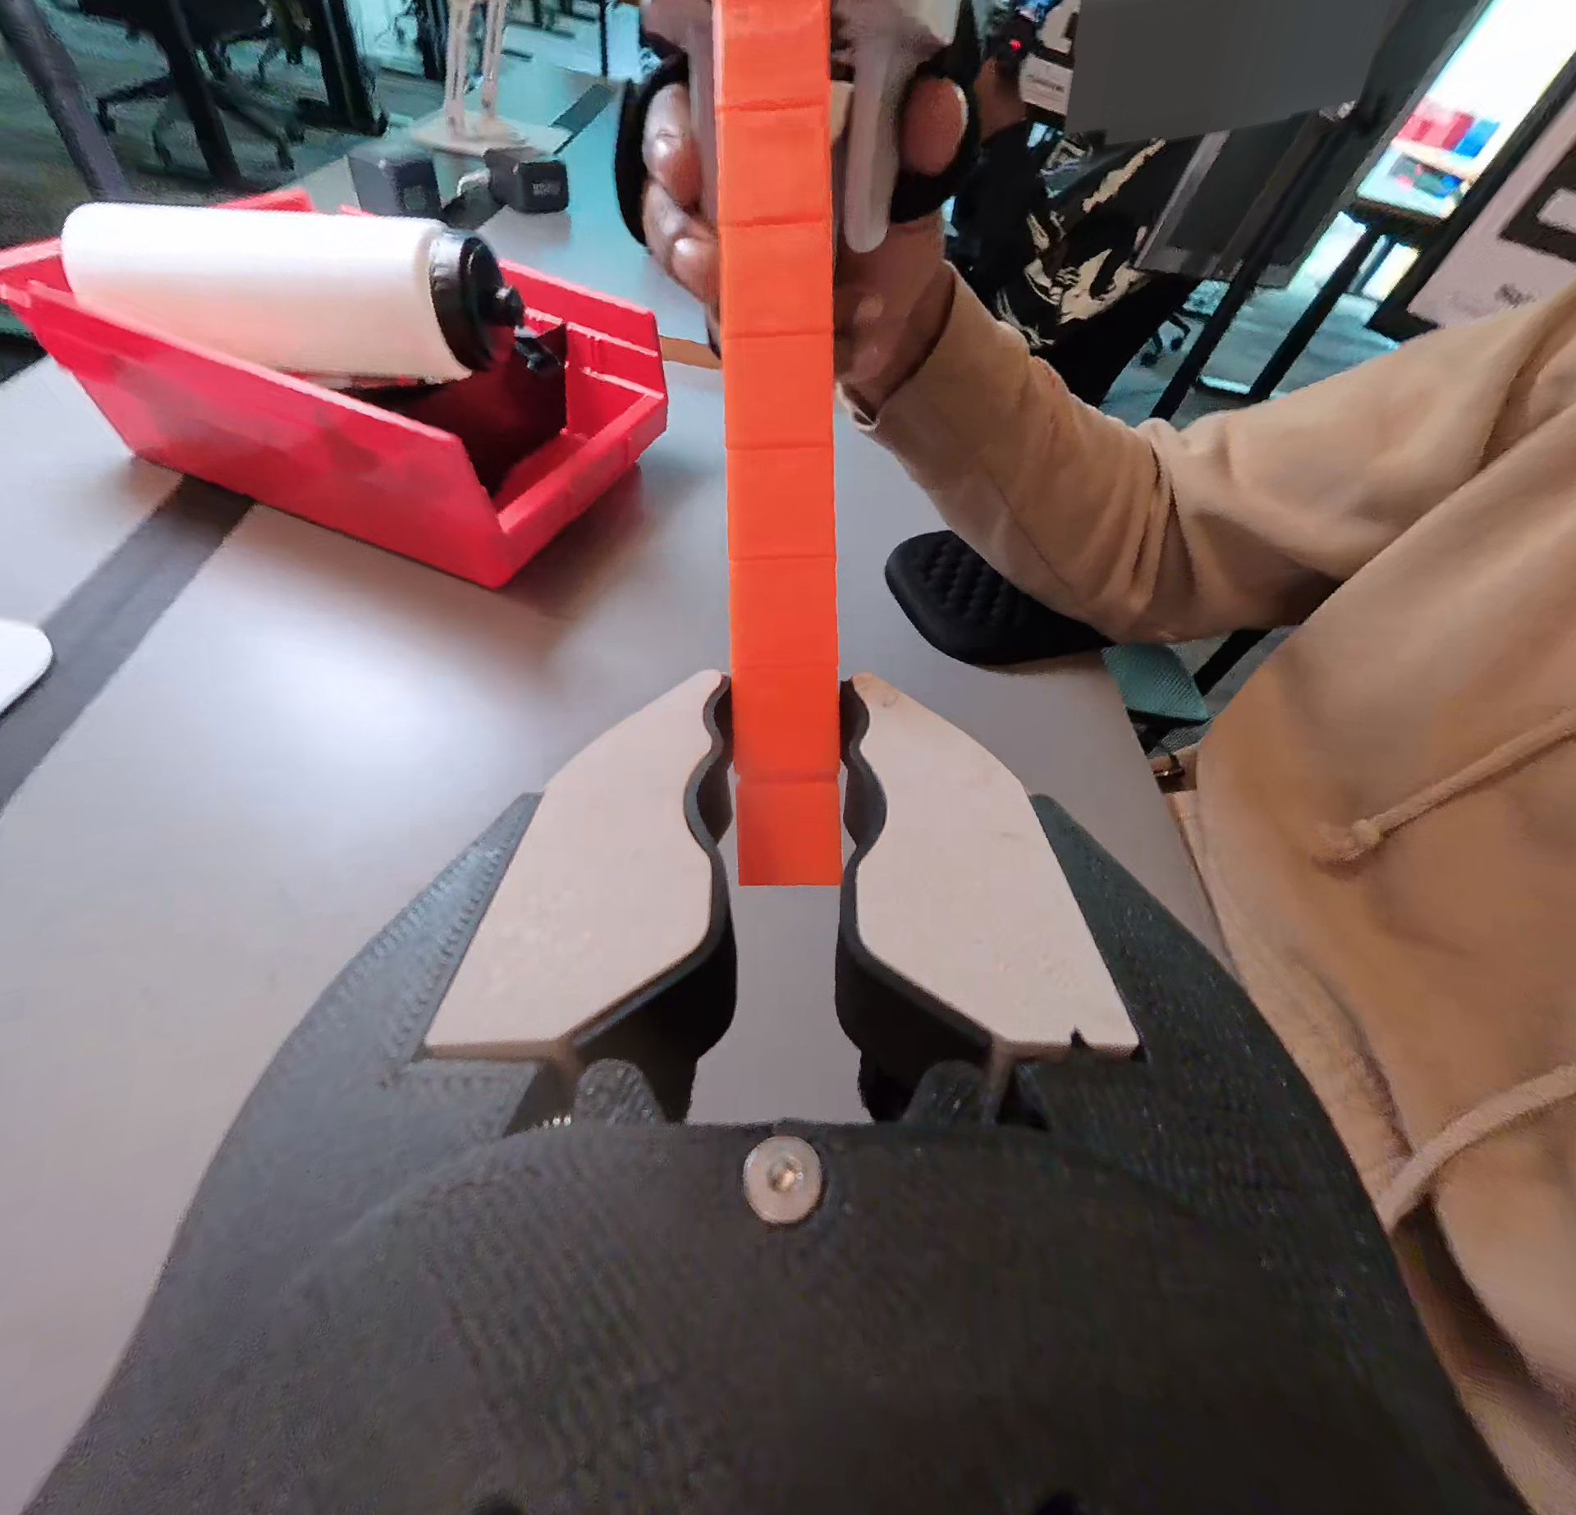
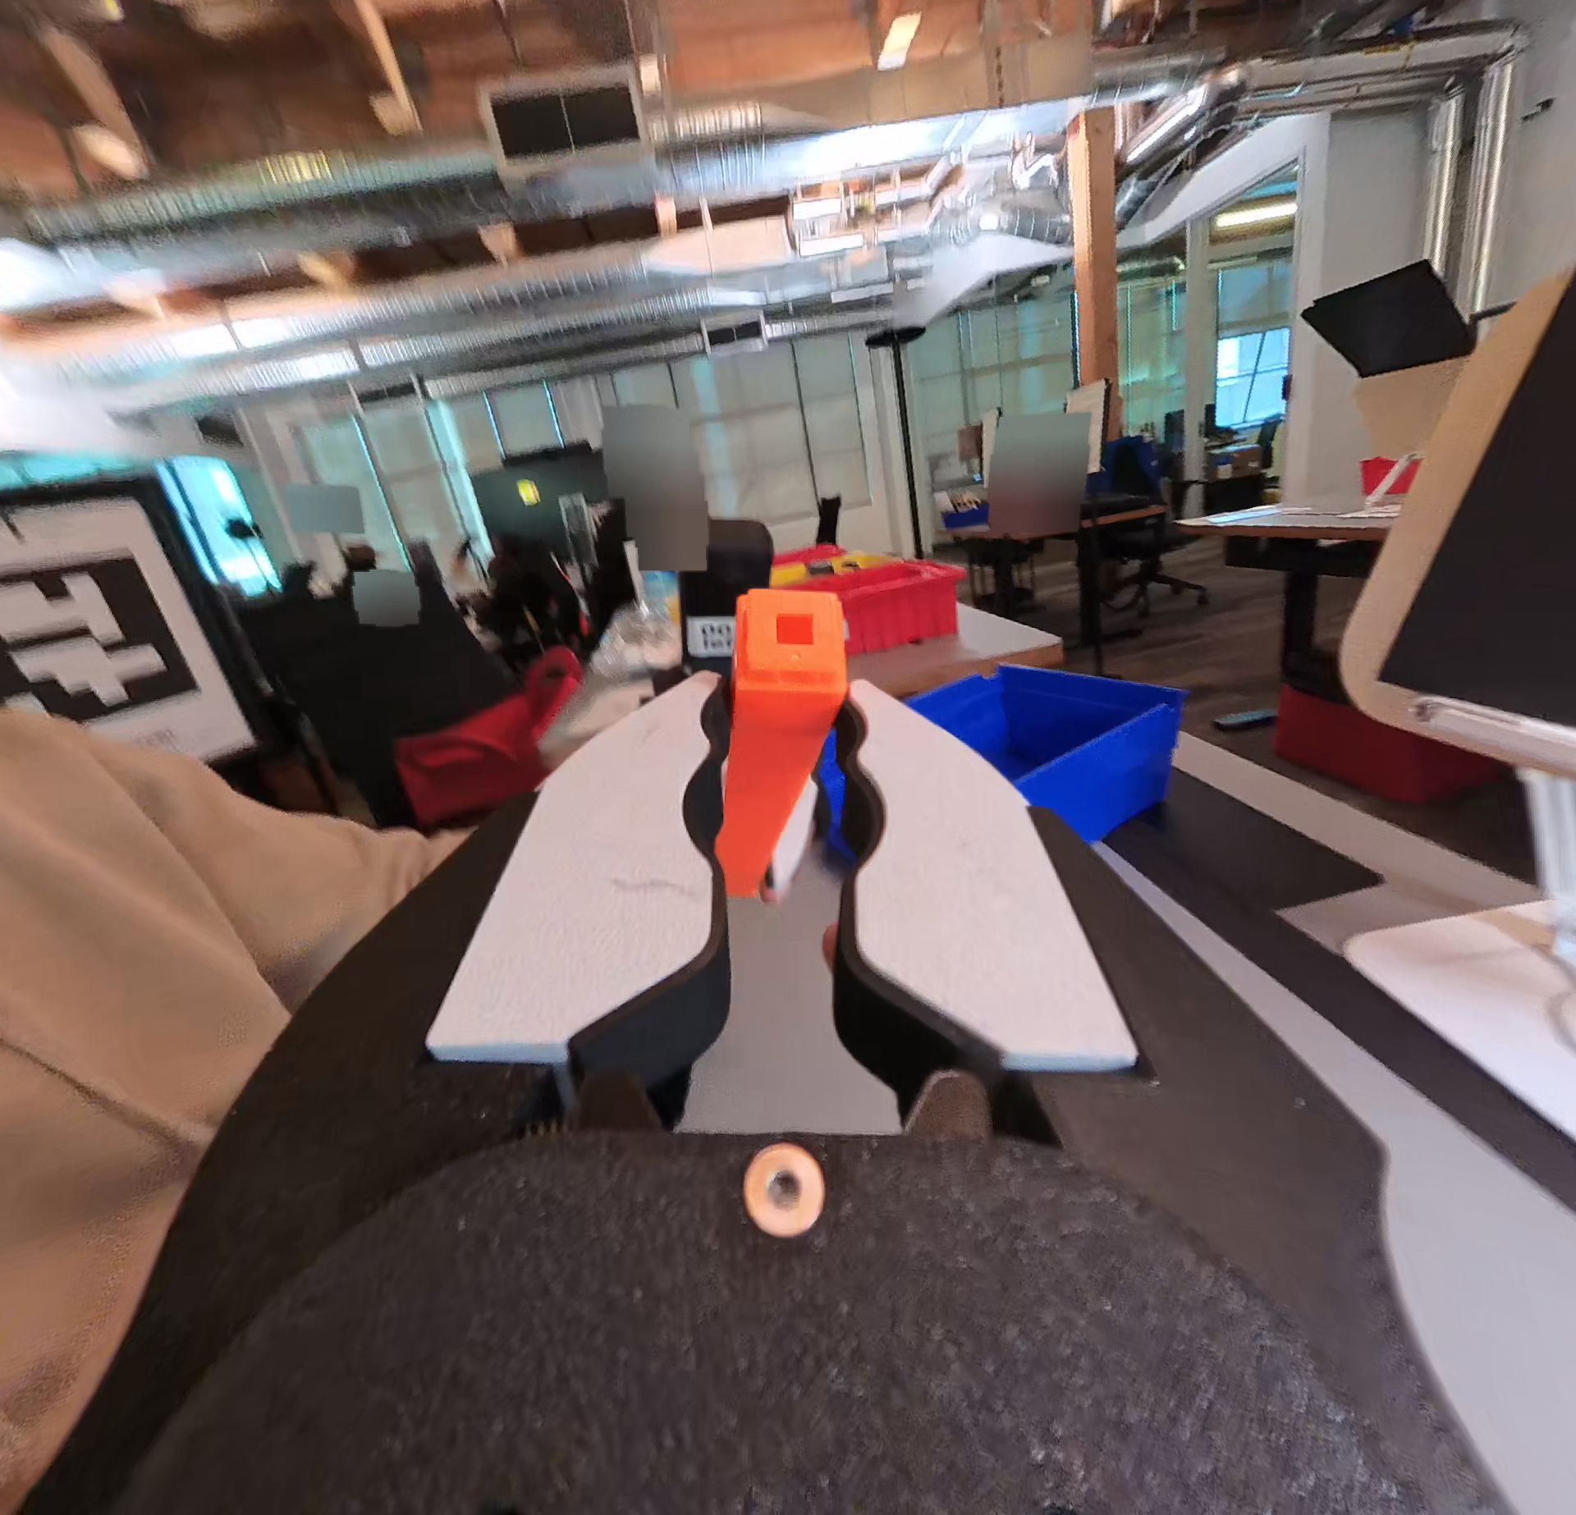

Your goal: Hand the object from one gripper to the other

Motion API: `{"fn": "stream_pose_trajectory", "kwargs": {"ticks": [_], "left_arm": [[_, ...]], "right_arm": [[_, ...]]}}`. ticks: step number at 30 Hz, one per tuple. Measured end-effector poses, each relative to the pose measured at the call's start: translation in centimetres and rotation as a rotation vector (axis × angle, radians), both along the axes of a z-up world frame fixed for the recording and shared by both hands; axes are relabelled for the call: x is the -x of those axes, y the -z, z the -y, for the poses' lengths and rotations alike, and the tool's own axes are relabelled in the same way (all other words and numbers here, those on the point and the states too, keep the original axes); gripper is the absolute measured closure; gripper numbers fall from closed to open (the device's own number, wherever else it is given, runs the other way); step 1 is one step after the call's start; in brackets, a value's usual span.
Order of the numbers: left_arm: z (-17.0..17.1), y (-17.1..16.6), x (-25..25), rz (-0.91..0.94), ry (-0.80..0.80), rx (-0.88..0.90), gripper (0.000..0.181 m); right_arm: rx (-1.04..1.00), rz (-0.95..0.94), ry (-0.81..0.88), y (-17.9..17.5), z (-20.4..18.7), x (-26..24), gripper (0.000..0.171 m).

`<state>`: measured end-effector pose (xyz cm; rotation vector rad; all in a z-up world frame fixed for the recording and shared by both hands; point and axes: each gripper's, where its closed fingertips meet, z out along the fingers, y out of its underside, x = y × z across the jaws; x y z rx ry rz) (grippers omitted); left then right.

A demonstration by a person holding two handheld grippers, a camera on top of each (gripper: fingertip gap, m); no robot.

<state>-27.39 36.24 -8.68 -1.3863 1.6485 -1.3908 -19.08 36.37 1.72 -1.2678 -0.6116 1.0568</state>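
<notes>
Orange segmented bar (image 1: 778,451) is hanging upright betw. both grippers: left gripper (image 1: 786,779) is clenching its lower end, right gripper (image 2: 785,779) is clamping the top end. Bar is looking light, rigid, w/ flat faces giving good purchase; grip near the ends. Below the bar, a grey table (image 1: 298,749) is lying; left of the bar, a red bin (image 1: 358,451) is holding a white bottle (image 1: 256,280). Open-plan office is stretching behind.

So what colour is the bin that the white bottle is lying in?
Red. The bin holding the white bottle shows best in the left wrist view.
</notes>
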Motion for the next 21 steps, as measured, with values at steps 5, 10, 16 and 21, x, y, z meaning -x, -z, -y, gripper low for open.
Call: {"fn": "stream_pose_trajectory", "kwargs": {"ticks": [5,10,16,21], "left_arm": [[0.1,-2.0,0.9,0.116,-0.006,-0.13,0.158],[0.4,-4.1,1.8,0.186,-0.036,-0.199,0.158],[0.8,-5.9,2.1,0.257,-0.064,-0.241,0.158],[1.3,-6.7,1.9,0.294,-0.069,-0.266,0.158]], "right_arm": [[-0.231,0.247,0.168,-1.1,1.6,-0.2,0.141],[-0.429,0.418,0.381,-2.6,2.3,-0.7,0.139],[-0.46,0.338,0.476,-4.1,2.2,-0.8,0.138],[-0.464,0.24,0.533,-5.3,2.2,-1.2,0.139]]}}
